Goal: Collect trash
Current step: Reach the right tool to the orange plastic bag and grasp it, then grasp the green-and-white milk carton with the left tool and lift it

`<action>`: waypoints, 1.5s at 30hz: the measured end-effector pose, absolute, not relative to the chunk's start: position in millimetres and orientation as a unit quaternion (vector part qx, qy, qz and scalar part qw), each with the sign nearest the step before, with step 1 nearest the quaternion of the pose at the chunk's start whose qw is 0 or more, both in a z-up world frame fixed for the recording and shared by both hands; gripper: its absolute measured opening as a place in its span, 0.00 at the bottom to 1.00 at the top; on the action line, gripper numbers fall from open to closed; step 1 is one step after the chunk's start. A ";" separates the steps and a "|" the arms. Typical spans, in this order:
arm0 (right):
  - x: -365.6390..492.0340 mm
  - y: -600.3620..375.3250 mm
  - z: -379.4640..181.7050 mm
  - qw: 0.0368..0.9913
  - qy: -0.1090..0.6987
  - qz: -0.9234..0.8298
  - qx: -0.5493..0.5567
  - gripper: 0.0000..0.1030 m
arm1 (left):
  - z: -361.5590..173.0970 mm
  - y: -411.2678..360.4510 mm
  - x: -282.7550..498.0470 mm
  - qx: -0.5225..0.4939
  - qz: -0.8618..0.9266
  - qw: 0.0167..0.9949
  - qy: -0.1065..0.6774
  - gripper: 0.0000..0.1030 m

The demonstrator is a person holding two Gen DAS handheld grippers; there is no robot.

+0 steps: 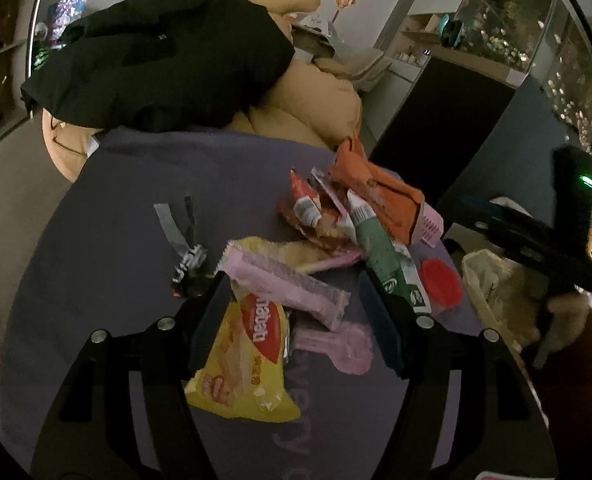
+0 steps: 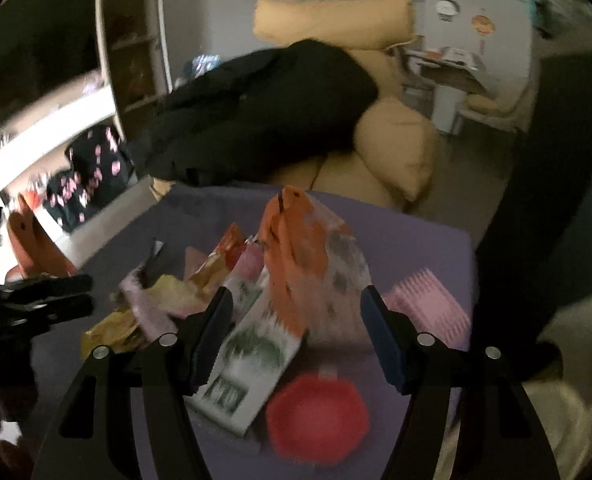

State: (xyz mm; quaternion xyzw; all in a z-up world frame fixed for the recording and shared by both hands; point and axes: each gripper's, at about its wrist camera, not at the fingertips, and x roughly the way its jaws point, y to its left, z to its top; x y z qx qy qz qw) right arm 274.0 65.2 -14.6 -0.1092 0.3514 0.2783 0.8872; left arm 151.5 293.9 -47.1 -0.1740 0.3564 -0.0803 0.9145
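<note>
Left gripper (image 1: pixel 296 312) jaws wide, empty, straddling yellow snack bag (image 1: pixel 242 354) on purple cloth (image 1: pixel 108 240); its red label unreadable. Right gripper (image 2: pixel 296 336) wide, empty; orange wrapper (image 2: pixel 292 256) at 12 o'clock.

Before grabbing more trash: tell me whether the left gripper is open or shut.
Open. The left gripper has its jaws spread wide over the yellow wrapper, with neither pad pressing on it.
</note>
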 end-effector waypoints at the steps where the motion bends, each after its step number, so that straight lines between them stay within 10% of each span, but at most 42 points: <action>1: 286.3 78.1 -21.7 0.880 0.362 0.279 -0.132 0.61 | -47.3 295.5 151.9 -0.176 -0.081 0.914 0.356 0.61; 5: 310.1 104.0 -49.8 0.861 0.391 0.271 -0.179 0.59 | -53.0 305.8 156.6 -0.188 -0.082 0.910 0.360 0.61; 14: 320.8 84.7 -42.3 0.866 0.401 0.272 -0.127 0.18 | -61.9 308.5 161.1 -0.201 -0.076 0.904 0.369 0.61; 41: 214.4 -36.1 -6.8 0.896 0.354 0.269 -0.017 0.18 | -77.7 178.8 251.6 -0.139 -0.122 0.872 0.452 0.61; 45: 217.4 -40.6 -12.0 0.894 0.359 0.268 -0.006 0.18 | -83.1 178.7 265.5 -0.173 -0.130 0.857 0.467 0.48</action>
